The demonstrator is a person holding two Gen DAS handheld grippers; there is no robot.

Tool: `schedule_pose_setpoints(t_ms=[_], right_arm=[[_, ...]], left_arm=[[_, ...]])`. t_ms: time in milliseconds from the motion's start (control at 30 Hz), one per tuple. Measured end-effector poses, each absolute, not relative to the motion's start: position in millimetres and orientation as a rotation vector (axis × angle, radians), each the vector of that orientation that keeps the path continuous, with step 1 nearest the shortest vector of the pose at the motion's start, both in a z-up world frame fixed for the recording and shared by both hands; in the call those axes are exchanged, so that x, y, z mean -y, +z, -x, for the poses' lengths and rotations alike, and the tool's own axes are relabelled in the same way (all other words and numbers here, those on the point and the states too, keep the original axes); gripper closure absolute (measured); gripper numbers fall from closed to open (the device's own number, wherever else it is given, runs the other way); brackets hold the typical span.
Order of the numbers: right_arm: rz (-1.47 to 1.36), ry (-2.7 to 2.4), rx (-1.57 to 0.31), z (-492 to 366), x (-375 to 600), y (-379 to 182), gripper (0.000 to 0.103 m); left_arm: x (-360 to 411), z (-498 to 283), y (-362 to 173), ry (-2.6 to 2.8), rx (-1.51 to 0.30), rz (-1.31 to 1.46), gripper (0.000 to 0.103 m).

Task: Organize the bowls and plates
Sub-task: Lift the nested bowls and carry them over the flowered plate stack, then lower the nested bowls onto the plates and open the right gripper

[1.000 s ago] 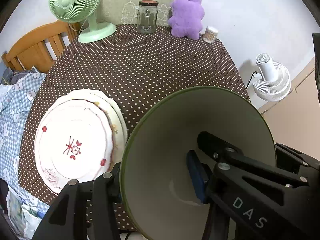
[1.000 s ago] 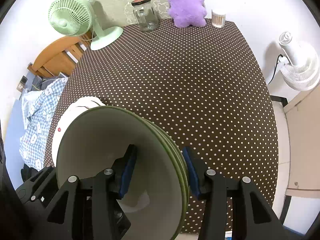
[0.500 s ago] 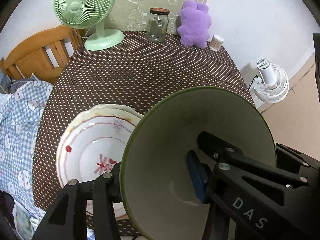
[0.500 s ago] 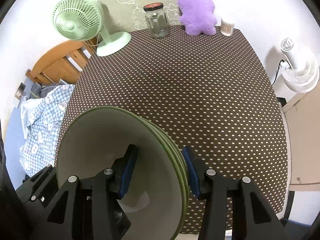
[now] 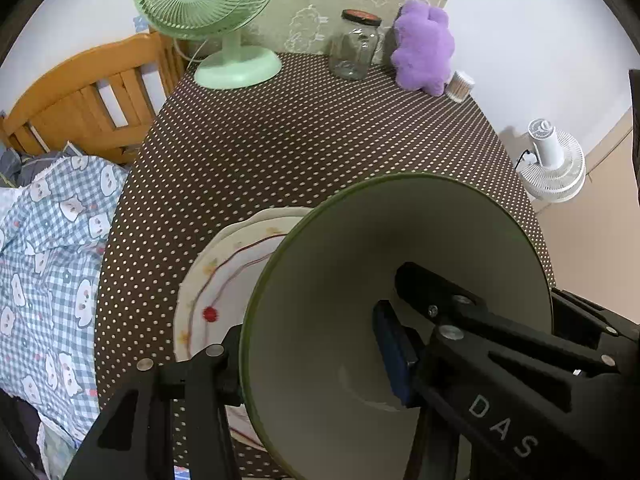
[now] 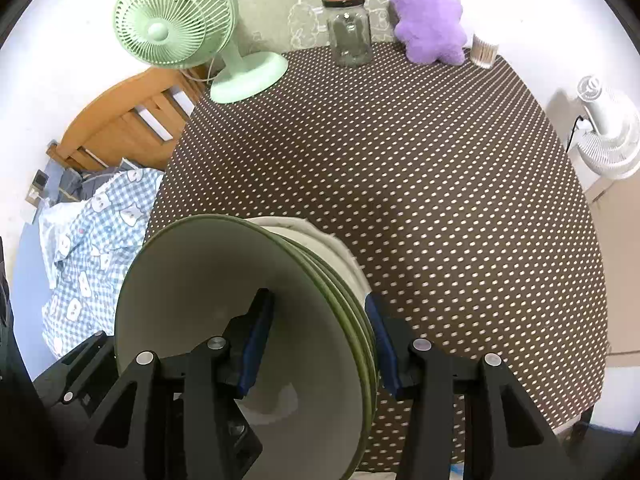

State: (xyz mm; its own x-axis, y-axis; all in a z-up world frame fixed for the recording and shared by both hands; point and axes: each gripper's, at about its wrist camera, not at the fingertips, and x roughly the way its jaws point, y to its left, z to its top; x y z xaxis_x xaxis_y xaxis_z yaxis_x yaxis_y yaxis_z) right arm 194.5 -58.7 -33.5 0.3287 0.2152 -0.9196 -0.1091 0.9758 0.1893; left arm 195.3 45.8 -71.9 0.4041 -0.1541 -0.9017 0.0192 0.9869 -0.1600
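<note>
At nine o'clock in both views a blue checked cloth (image 5: 52, 248) lies off the table's edge, cut off by the frame, below a wooden chair back (image 5: 84, 100). The left gripper (image 5: 316, 344) pinches the wall of the stack of green bowls (image 5: 400, 280): one finger outside at seven o'clock, the blue pad inside. The bowls' wide mouth hides most of the stacked plates (image 5: 224, 276) resting on the dotted tablecloth (image 5: 320, 140); only their left arc shows, with a red line and a red dot. How many plates there are is hard to tell.

The right wrist view shows the same stack of green bowls (image 6: 224, 300) from the other side, with several nested rims visible at its right edge, which the left view does not reveal. The right gripper (image 6: 320, 340) clamps those rims between its blue pads. Here the plates (image 6: 320, 240) show only as a pale sliver behind the bowls at twelve o'clock.

The bowls look empty inside. At twelve o'clock, a green fan (image 6: 180, 28), a seemingly empty glass jar (image 6: 348, 28), a purple plush toy (image 6: 428, 16) and a small cup of sticks (image 6: 484, 52) line the far edge. A white fan (image 6: 608, 128) stands off the table at two o'clock.
</note>
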Motion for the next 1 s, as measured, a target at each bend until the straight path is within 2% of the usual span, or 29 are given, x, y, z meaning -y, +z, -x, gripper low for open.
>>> schedule_pose_setpoints(t_ms=[567,1000], right_arm=[[-0.109,0.168,-1.318,-200,22,-68,0.052],[-0.071,0.163,-1.325,-210,11,-78,0.050]], left_arm=[[-77,-195,-101,-0.130,-1.250,0.153,0.051],[-83,-203,-105,-0.129,-1.240,0.129,0.051]])
